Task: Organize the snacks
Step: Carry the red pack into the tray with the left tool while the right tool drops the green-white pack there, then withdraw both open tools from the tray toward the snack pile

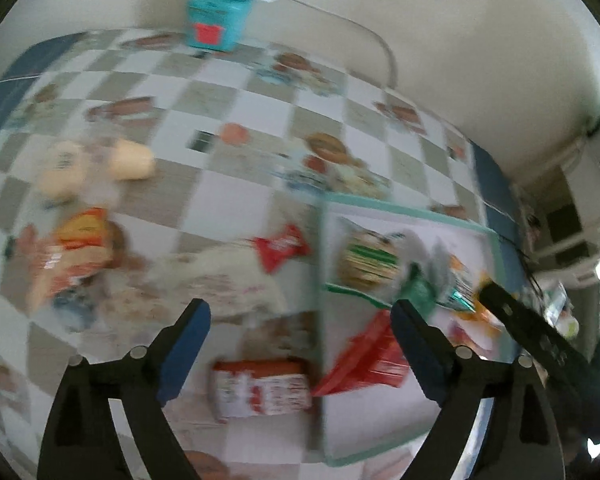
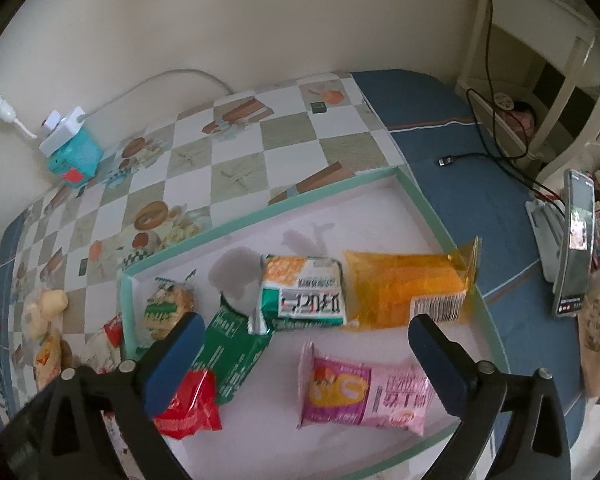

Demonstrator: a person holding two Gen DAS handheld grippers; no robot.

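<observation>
A shallow white tray with a green rim (image 2: 260,214) lies on the checkered table and holds several snack packs: an orange one (image 2: 408,284), a green-white one (image 2: 304,292), a dark green one (image 2: 236,352), a red one (image 2: 188,404), a pink one (image 2: 364,392). My right gripper (image 2: 302,342) is open and empty above the tray. My left gripper (image 1: 300,320) is open and empty over a red-white pack (image 1: 260,388) on the table, left of the tray (image 1: 404,210). A small red pack (image 1: 280,246) and an orange-red bag (image 1: 76,252) lie loose.
A teal box (image 1: 216,20) with a white power adapter stands at the back wall. Pale buns in clear wrap (image 1: 92,164) lie at the left. A phone on a stand (image 2: 576,240) and a black cable (image 2: 480,152) are right of the tray.
</observation>
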